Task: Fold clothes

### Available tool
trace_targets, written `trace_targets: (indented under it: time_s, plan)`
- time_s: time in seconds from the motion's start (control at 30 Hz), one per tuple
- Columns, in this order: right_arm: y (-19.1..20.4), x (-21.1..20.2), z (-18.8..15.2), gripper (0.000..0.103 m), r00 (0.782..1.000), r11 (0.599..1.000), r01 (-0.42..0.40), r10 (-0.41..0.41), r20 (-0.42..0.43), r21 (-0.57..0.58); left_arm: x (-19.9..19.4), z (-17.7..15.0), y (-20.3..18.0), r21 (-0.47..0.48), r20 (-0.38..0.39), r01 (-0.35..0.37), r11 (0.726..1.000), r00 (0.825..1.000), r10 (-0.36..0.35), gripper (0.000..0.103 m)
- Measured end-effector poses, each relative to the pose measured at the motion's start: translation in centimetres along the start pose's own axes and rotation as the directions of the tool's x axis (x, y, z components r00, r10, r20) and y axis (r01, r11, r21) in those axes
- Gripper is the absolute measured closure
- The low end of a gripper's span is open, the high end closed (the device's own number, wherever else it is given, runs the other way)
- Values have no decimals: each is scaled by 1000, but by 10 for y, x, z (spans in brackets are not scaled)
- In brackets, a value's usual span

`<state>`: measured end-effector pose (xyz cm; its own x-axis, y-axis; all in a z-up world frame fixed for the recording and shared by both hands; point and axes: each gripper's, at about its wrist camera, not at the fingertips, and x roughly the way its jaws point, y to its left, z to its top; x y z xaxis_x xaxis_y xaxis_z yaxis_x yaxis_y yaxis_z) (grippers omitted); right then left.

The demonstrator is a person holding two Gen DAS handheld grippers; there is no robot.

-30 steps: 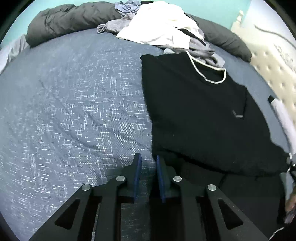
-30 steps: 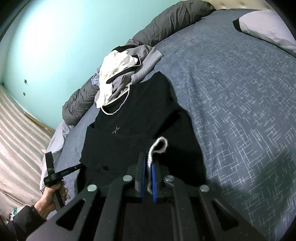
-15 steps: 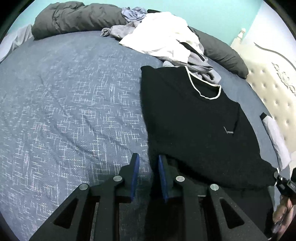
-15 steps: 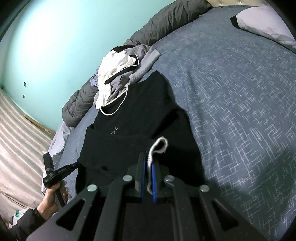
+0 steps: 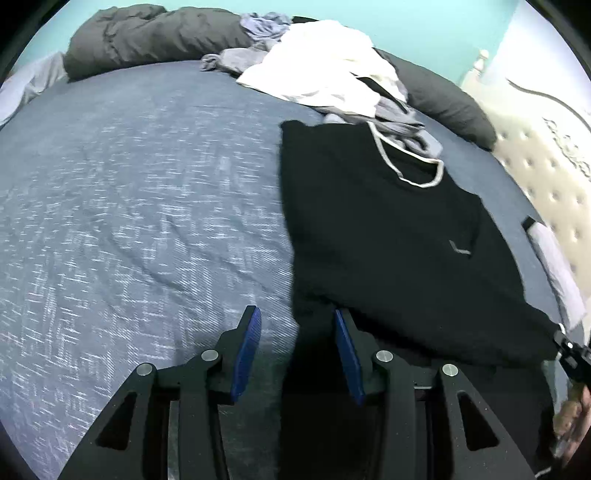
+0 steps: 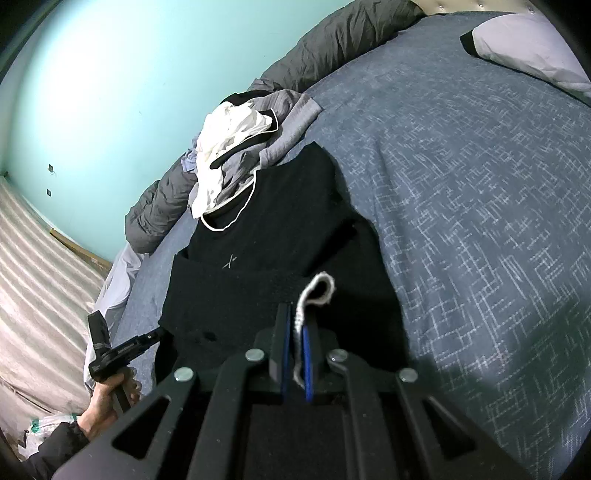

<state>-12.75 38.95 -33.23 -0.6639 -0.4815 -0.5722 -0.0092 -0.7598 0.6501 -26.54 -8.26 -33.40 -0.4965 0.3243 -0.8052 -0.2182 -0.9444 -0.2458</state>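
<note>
Left wrist view: black sweater (image 5: 388, 236) spread flat on the blue bedspread (image 5: 129, 192), white-trimmed neck toward the far heap of unfolded clothes (image 5: 325, 77), lower part doubled up over the body, likely so the fold can be laid in one pass; left gripper (image 5: 297, 343) low at the near left edge of the fold, jaws spread wide, nothing between the blue pads (image 5: 245, 350); dark cloth directly under and ahead of the gap, whether touched cannot be told; probably a release at that corner, or a fresh bite about to be taken; grey duvet (image 5: 147, 33) rolled along the far side, padded headboard (image 5: 539, 170) off to the right.

Right wrist view: right gripper (image 6: 295, 325) with jaws pinched tight on the sweater's hem, a loop of white trim (image 6: 318, 291) standing up out of the pads; hem lifted and carried over the chest logo, presumably to keep that side taut while the other corner is reset; opposite gripper in a hand (image 6: 107, 395) at the sweater's far corner; pale pillow (image 6: 528, 44) well apart at the top right.
</note>
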Motion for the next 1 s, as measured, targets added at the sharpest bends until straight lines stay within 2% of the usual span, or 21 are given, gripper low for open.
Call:
trace_targets:
  time_s: [0.17,0.27,0.37,0.4,0.47,0.53,0.73,0.83,0.87,0.9,0.93,0.97,1.0]
  plan:
    - [1,0,0,98,1000,1000,-3,3,-1,-4,13,7,-6,59,-7,-76,995,997,76,62]
    - [2,2,-1,98,1000,1000,-15,15,-16,-6,5,14,-4,56,21,-97,994,995,96,82]
    - [10,6,-4,98,999,999,-27,26,-40,-31,-8,20,3,33,64,-111,993,992,109,86]
    - [16,7,-6,98,999,998,-25,23,-49,-55,-13,22,7,16,82,-132,991,988,130,101]
    - [24,10,-9,98,998,996,-21,15,-65,-91,-19,24,21,-36,105,-217,975,970,220,103]
    - [25,12,-12,98,997,995,-14,7,-80,-97,-18,24,39,-89,71,-204,975,975,211,103]
    - [15,19,-17,98,993,998,14,-21,-114,-64,-23,20,41,-53,50,-118,992,991,120,103]
    - [17,19,-19,98,992,997,19,-28,-119,-74,-21,23,27,-39,34,-75,996,996,76,98]
    - [16,19,-19,98,992,997,21,-30,-123,-72,-21,25,23,-38,34,-61,997,997,62,87]
    - [15,20,-20,98,992,997,21,-30,-126,-69,-21,26,21,-45,33,-41,998,999,42,66]
    - [15,20,-20,98,991,998,22,-30,-128,-65,-19,27,19,-55,27,-20,998,999,22,54]
    - [14,21,-20,98,991,998,21,-30,-131,-63,-15,26,17,-70,14,1,998,1000,-1,47]
    - [13,21,-20,98,990,998,21,-29,-135,-61,-12,25,15,-86,0,23,996,1000,-23,47]
